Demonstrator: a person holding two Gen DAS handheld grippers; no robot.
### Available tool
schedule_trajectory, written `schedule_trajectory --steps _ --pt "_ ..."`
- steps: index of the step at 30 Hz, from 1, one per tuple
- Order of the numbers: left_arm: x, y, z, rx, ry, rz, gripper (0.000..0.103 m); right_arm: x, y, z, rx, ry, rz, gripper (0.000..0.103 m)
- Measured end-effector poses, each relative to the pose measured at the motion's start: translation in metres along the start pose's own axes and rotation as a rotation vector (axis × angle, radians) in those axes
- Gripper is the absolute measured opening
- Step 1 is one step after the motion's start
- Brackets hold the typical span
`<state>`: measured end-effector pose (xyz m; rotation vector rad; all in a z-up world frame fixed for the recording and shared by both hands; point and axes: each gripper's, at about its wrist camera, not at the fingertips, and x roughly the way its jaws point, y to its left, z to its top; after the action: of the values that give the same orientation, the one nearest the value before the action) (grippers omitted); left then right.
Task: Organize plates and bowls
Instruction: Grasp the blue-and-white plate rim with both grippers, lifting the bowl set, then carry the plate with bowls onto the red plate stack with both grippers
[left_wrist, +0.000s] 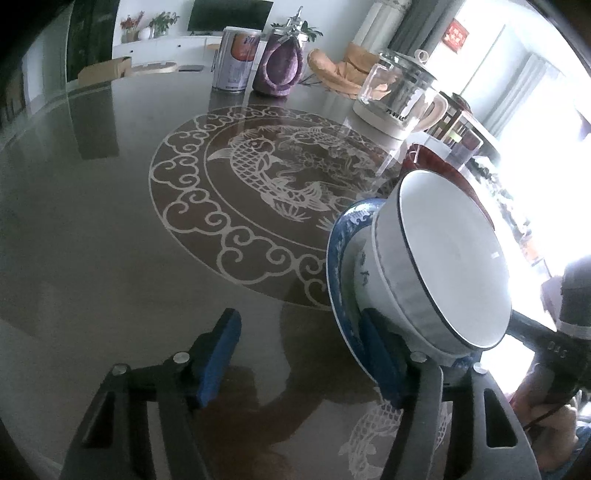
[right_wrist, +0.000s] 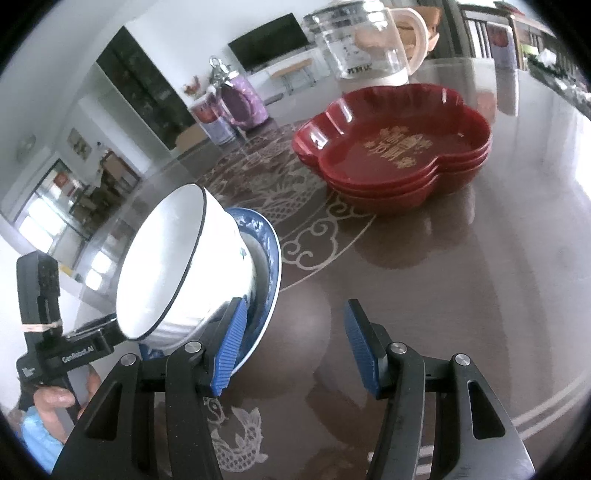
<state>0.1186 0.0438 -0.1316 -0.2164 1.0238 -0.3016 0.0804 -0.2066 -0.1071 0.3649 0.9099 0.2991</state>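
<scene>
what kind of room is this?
Likely a home living/dining room: a glass-topped table with fish motif, a TV on a white sideboard, a glass kettle, stacked red dishes.

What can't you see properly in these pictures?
Middle of the blue plate: both views, under the white bowl.
Red dishes: left wrist view, mostly behind the bowl.
Outside the window: left wrist view, glare.
Top of the glass kettle: right wrist view, cut by the edge.
</scene>
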Motion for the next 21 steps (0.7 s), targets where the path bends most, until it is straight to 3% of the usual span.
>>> schedule_trajectory --steps 5,7,9,10,12,15,21 --pt "0.006 0.007 0.001 -0.056 -0.021 -0.071 0.048 0.014 -0.002 0.003 0.017 0.016 0.037 0.039" --pt "0.007 0.008 0.001 -0.076 -0.035 -0.119 0.035 0.014 -0.001 0.004 0.014 0.010 0.055 0.028" --pt "0.006 0.002 0.003 -0.068 -0.042 -0.156 0.009 0.014 0.001 0.005 0.015 0.004 0.079 0.018" --pt "0.005 -0.004 0.004 -0.049 -0.044 -0.146 0.009 0.014 0.003 0.006 0.012 0.004 0.089 0.011" --pt "0.005 -0.011 0.002 -0.035 -0.054 -0.098 0.009 0.015 0.008 0.007 -0.002 0.008 0.082 0.011" --pt "0.003 -0.008 0.003 -0.076 -0.040 -0.117 0.007 0.015 0.007 0.006 0.010 -0.003 0.085 0.011" --pt "-0.003 -0.013 0.004 -0.055 -0.044 -0.098 0.007 0.013 0.005 0.004 0.068 -0.006 0.095 0.011"
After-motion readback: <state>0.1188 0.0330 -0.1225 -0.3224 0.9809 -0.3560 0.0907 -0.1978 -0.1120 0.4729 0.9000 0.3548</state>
